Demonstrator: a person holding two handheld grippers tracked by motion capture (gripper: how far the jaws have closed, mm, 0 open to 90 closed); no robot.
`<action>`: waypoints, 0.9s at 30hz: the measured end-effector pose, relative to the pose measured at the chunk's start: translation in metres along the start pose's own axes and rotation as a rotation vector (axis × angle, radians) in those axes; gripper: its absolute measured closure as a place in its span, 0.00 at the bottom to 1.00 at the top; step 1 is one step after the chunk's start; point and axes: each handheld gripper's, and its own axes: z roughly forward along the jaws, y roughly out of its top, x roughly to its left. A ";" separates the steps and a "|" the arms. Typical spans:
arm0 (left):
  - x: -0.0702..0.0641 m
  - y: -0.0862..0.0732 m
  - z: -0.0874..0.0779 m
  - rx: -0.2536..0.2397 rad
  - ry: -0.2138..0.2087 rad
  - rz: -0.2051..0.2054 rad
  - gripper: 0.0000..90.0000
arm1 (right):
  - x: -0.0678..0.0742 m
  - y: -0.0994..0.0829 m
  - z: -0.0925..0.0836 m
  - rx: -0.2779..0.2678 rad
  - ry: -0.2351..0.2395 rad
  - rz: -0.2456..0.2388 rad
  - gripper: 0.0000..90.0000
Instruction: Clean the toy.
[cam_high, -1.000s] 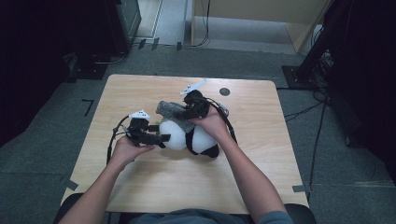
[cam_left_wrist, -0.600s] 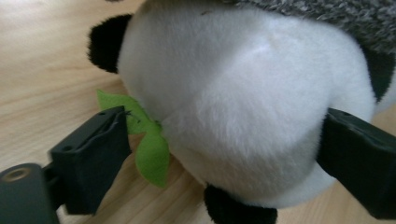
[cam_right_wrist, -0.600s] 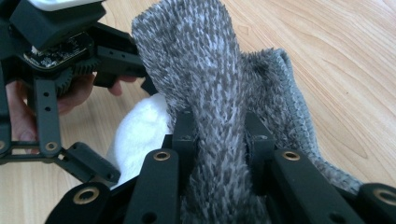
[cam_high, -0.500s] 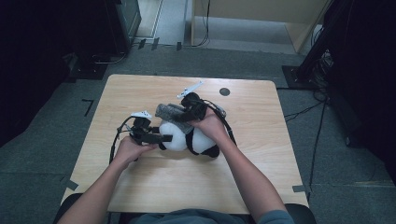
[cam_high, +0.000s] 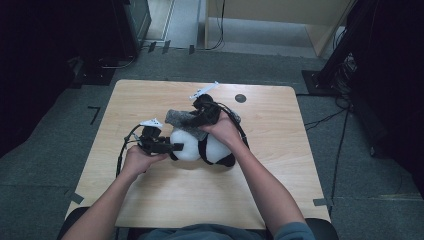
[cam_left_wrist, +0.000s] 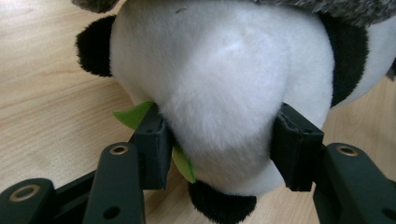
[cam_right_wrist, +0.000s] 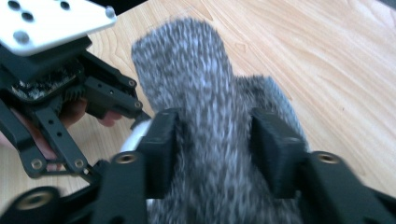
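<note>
My left gripper had just been closing and pressed the panda plush at mid-frame; my right gripper, jaws just widening, straddled the grey fur strip lying lengthwise across the panda's upper side.

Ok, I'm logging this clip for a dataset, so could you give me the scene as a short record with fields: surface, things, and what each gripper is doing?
surface: light wooden table
toy: black and white plush panda, lying on the table
cloth: grey fuzzy fabric piece, draped over the panda
left gripper: jaws have just been closing, pads pressing the panda's white plush
right gripper: jaws have just been opening, grey fabric between them, grip unclear
</note>
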 end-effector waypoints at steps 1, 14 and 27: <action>-0.001 0.000 0.000 0.002 0.003 0.004 0.52 | 0.002 0.003 0.000 0.010 -0.009 -0.005 0.68; -0.001 0.000 -0.001 -0.003 0.001 -0.015 0.54 | -0.001 0.011 0.013 0.107 -0.065 -0.024 0.74; -0.002 0.000 -0.001 -0.004 0.002 -0.016 0.54 | -0.030 -0.004 -0.008 0.144 -0.115 0.052 0.74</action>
